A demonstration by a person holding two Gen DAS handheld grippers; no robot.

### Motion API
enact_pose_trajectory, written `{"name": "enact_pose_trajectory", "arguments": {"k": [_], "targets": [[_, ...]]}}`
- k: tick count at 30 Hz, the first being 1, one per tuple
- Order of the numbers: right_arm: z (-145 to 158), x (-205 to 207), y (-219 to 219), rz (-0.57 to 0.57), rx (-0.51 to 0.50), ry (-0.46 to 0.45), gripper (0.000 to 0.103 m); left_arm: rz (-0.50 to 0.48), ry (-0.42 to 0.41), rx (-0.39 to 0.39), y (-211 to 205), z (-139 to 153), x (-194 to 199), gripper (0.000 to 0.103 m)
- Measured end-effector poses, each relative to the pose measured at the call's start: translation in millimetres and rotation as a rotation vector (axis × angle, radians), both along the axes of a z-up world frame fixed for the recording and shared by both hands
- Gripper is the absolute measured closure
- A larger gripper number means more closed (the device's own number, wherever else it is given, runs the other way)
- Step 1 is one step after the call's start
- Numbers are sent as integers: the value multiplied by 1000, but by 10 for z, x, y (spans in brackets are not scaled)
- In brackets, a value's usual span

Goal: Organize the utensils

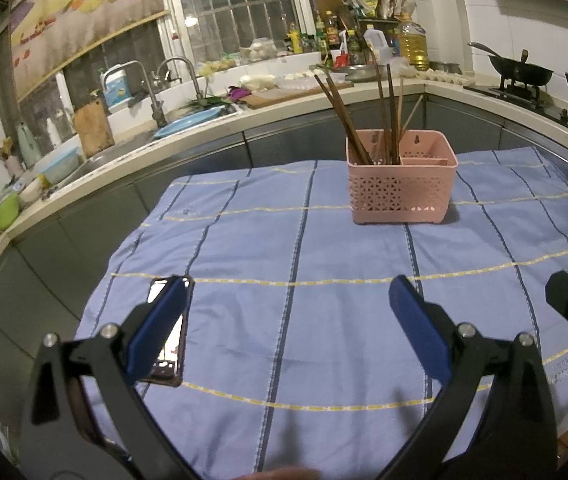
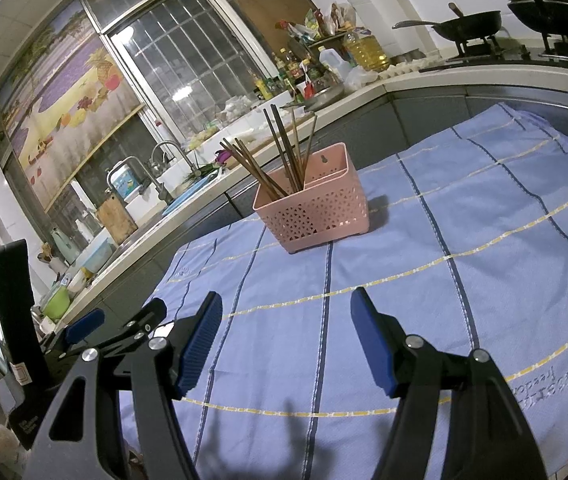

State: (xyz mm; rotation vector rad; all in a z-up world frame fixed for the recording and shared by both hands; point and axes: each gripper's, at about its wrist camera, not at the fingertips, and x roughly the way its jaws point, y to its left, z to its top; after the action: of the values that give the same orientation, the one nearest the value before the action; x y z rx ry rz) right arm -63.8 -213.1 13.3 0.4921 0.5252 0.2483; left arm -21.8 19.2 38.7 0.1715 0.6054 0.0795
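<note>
Chopsticks (image 1: pixel 368 120) stand in pink basket (image 1: pixel 402 188); left gripper (image 1: pixel 290 304) spread wide

No legible text is being shown; embroidered lettering near the blue cloth's (image 2: pixel 464 240) right front edge is being seen, too blurred to be read.

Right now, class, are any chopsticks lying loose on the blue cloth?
No: all the chopsticks stand inside the pink basket, and none lie on the blue cloth.
</note>
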Motion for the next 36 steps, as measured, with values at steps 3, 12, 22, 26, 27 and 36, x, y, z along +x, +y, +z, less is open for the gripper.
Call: {"name": "enact_pose_trajectory", "arguments": {"k": [3, 12, 22, 26, 27, 36], "targets": [[2, 0, -2, 0, 0, 0, 36, -2, 1, 0, 0, 0, 1, 6], [4, -3, 2, -1, 0, 1, 36, -2, 6, -2, -4, -5, 1, 6], [-2, -6, 13, 1, 0, 2, 36, -2, 15, -5, 20, -26, 15, 6], [-4, -9, 23, 1, 0, 3, 36, -5, 25, -6, 19, -59, 24, 6], [2, -8, 17, 0, 0, 3, 36, -5, 26, -6, 8, -64, 31, 6], [8, -9, 21, 0, 0, 4, 36, -5, 28, -5, -2, -65, 42, 6]]}}
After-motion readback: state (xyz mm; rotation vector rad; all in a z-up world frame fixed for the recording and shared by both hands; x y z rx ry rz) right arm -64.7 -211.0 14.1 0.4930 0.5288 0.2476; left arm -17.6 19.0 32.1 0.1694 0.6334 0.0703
